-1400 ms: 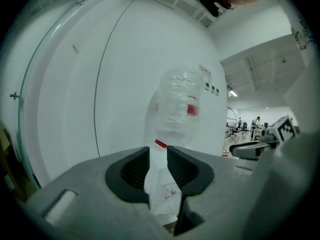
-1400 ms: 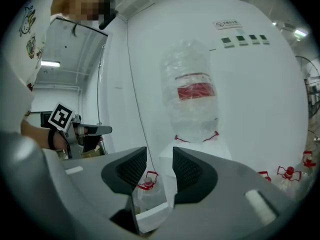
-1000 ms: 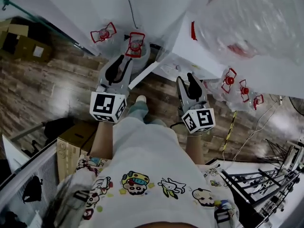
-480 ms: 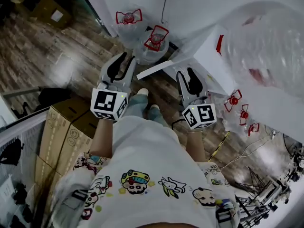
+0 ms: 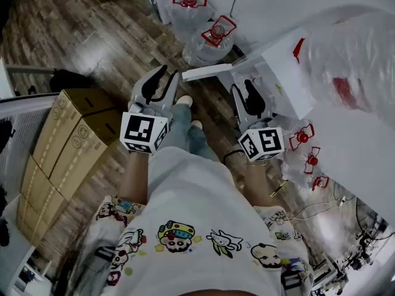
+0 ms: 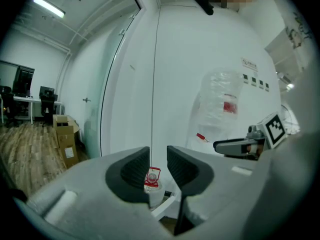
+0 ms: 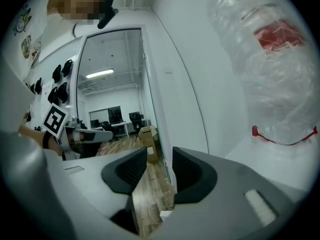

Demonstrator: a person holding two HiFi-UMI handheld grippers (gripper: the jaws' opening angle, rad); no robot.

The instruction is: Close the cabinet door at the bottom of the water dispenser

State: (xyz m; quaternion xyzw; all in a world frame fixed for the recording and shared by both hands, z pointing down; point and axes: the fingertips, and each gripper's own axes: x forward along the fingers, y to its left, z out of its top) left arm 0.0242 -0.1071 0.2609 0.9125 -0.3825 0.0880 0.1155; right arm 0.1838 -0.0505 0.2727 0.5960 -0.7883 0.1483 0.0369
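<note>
the water dispenser [image 5: 281,79] fills the upper right of the head view, a white body with a plastic-wrapped bottle [image 5: 352,54] on top. its bottom cabinet door [image 5: 207,72] stands open, a white slab reaching left from the dispenser toward upper centre, above the wooden floor [image 5: 86,48]. cardboard boxes [image 5: 68,137] sit at the left, and two water bottles with red handles [image 5: 213,37] stand on the floor beyond the door. the task looks to be at the approach step: the door is not yet shut and neither tool touches it. the left gripper [image 5: 168,76] is at centre left, its tip near the door's free end, and the right gripper [image 5: 245,90] is at centre right, just below the dispenser's corner. in the left gripper view the tongs [image 6: 157,169] stand apart with nothing between them; only a distant red-handled bottle [image 6: 152,178] shows through the gap. in the right gripper view the tongs [image 7: 159,171] are likewise apart and empty, with bare floor showing between them. the next move probably needs no grasp. it calls for setting one gripper, likely the left, against the door's outer face near its free end and pushing it round until it lies flush with the dispenser.
</note>
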